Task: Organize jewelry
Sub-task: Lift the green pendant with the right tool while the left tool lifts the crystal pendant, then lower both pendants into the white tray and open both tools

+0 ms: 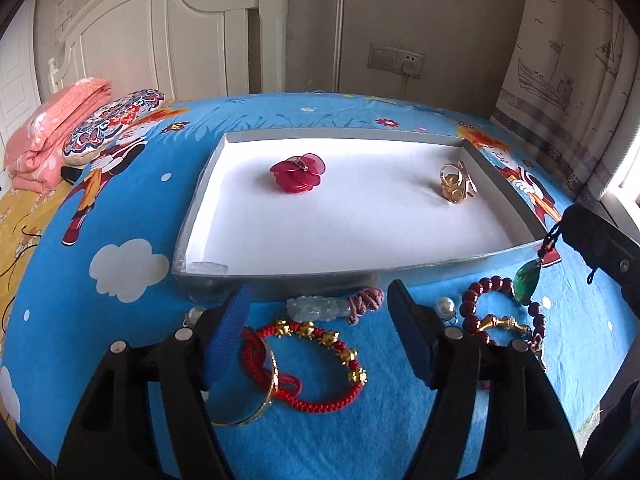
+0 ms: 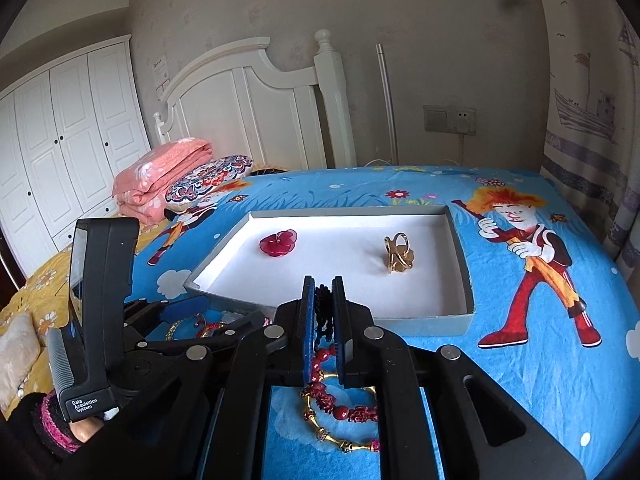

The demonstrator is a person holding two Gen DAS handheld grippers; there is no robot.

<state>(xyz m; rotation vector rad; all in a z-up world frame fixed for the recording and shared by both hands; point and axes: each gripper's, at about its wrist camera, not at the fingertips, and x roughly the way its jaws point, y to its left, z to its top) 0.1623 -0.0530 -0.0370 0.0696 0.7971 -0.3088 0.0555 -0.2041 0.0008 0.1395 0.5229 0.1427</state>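
Shallow white-lined tray on the bedspread holds a red petal brooch left and a gold ring cluster right, well apart. Just outside its near wall lie a red braided bracelet with gold beads, gold bangle, pale jade charm, dark-red bead strand; a green pendant hangs on black cord.

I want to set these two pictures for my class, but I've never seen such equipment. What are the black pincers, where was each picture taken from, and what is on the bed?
A person holds two hand-operated grippers, each carrying a forward-looking camera. The left-hand view shows the left gripper open above a red braided bracelet and a gold bangle on the blue bedsheet. The right-hand view shows the right gripper shut on a black cord; a green pendant hangs from it. The shallow white box already holds a red flower brooch and a gold ring.
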